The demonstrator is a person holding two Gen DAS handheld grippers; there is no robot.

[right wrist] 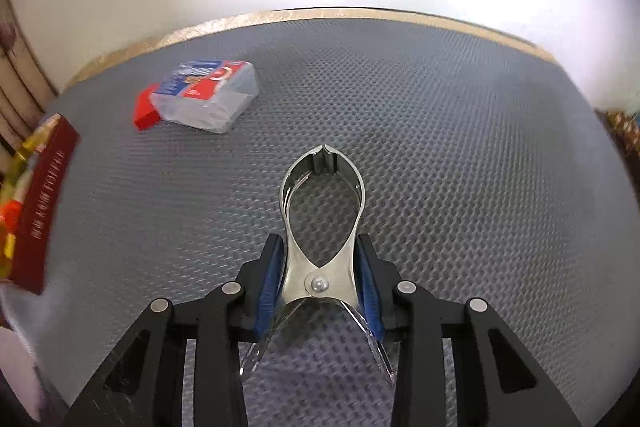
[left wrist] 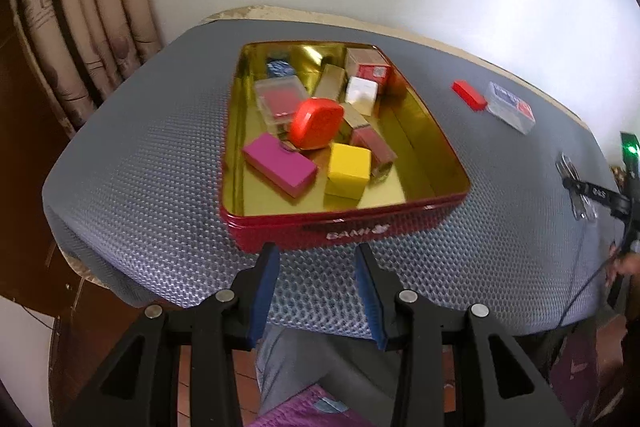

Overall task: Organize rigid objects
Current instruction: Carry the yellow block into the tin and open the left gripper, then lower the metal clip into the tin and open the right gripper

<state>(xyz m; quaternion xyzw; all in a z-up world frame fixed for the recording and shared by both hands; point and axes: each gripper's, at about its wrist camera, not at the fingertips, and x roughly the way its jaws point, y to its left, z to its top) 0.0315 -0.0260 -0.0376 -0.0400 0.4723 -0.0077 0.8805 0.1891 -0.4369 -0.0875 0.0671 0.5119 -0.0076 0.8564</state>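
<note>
A: Red tin (left wrist: 344, 231), gold inside, sitting on the grey dimpled mat (left wrist: 140, 163). Crowded with small things: magenta block (left wrist: 280, 165) near the front left, yellow cube (left wrist: 347, 170) just beside it, round-cornered orange-red case (left wrist: 317, 123) propped on the pile behind.

B: Further back?

A: Clear plastic box (left wrist: 278, 99) with something red in it, white cube (left wrist: 361, 91), red-and-white carton (left wrist: 368, 69) at the far right corner, a small blue item (left wrist: 280, 67) at the far left.

B: Left gripper (left wrist: 318, 279)?

A: Spread wide, nothing between the blue pads, hovering just short of the tin's near wall.

B: And outside the tin?

A: Flat red piece (left wrist: 469, 94) and clear case of playing cards (left wrist: 510, 107), touching each other, well to the right on the mat. Seen from the right wrist as well, far left of centre.

B: Right gripper (right wrist: 320, 279)?

A: Clamped on a shiny metal clip (right wrist: 322, 187), pads pressing near its rivet, pointed tip facing away, clear handles flaring back toward the camera. Held over bare mat, well apart from the tin, whose red side shows blurred at the left edge.
</note>
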